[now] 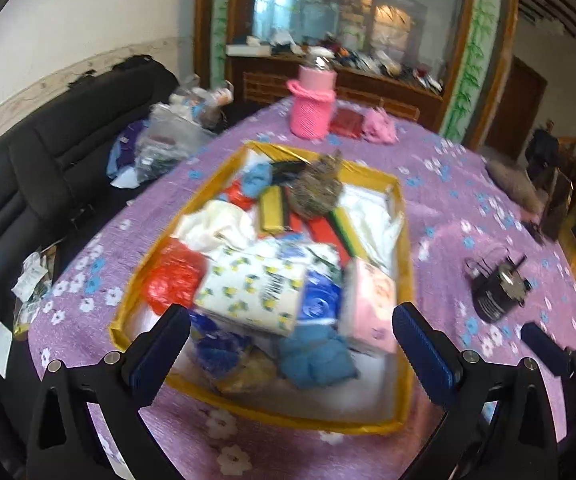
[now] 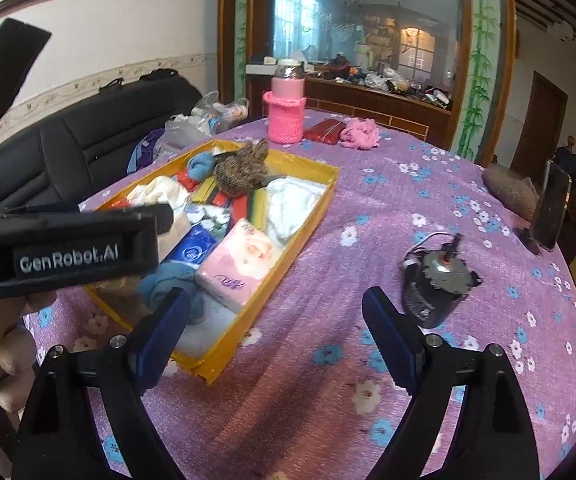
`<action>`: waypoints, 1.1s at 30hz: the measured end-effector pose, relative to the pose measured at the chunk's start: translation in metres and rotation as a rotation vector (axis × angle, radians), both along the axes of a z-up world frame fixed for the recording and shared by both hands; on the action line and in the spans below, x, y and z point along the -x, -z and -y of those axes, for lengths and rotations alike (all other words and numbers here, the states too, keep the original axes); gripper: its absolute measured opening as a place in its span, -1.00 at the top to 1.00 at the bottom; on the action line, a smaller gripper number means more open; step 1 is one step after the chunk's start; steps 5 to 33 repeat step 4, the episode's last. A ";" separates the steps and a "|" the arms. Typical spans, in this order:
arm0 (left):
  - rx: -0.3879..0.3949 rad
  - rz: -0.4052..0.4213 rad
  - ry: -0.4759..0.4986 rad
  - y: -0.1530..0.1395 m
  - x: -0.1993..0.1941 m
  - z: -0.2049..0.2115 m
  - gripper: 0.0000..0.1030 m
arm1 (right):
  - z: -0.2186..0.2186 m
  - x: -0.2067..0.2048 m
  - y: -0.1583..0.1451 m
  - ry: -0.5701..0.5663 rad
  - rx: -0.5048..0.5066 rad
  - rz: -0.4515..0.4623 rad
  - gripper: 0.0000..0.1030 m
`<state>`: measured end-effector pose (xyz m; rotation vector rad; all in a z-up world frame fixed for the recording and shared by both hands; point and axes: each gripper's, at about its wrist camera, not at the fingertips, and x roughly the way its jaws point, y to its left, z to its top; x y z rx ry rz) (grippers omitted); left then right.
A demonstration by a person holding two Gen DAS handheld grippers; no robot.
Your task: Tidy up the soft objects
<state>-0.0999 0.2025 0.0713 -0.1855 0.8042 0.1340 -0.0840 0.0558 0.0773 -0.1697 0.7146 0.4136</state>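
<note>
A yellow tray (image 1: 407,280) on the purple flowered table holds soft things: a pink tissue pack (image 1: 369,306), a flowered tissue pack (image 1: 256,286), a blue cloth (image 1: 315,354), a red bag (image 1: 174,276), white cloth (image 1: 218,226) and a brown knitted ball (image 1: 315,188). My left gripper (image 1: 289,344) is open and empty above the tray's near end. My right gripper (image 2: 276,332) is open and empty over the table, right of the tray (image 2: 307,220). The pink tissue pack (image 2: 240,268) and knitted ball (image 2: 242,168) show there too.
A pink knitted bottle cover (image 2: 286,116), a red pouch (image 2: 325,130) and pink yarn (image 2: 359,132) stand at the table's far side. A black motor (image 2: 433,284) lies right of the tray. A phone on a stand (image 2: 549,208) and a brown cushion (image 2: 509,188) are far right. A black sofa (image 1: 48,168) is left.
</note>
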 end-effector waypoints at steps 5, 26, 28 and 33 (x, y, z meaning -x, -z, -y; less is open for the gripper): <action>0.011 -0.033 0.054 -0.006 -0.007 0.025 -0.99 | 0.036 -0.002 -0.014 0.060 -0.052 0.013 -0.72; 0.011 -0.033 0.054 -0.006 -0.007 0.025 -0.99 | 0.036 -0.002 -0.014 0.060 -0.052 0.013 -0.72; 0.011 -0.033 0.054 -0.006 -0.007 0.025 -0.99 | 0.036 -0.002 -0.014 0.060 -0.052 0.013 -0.72; 0.011 -0.033 0.054 -0.006 -0.007 0.025 -0.99 | 0.036 -0.002 -0.014 0.060 -0.052 0.013 -0.72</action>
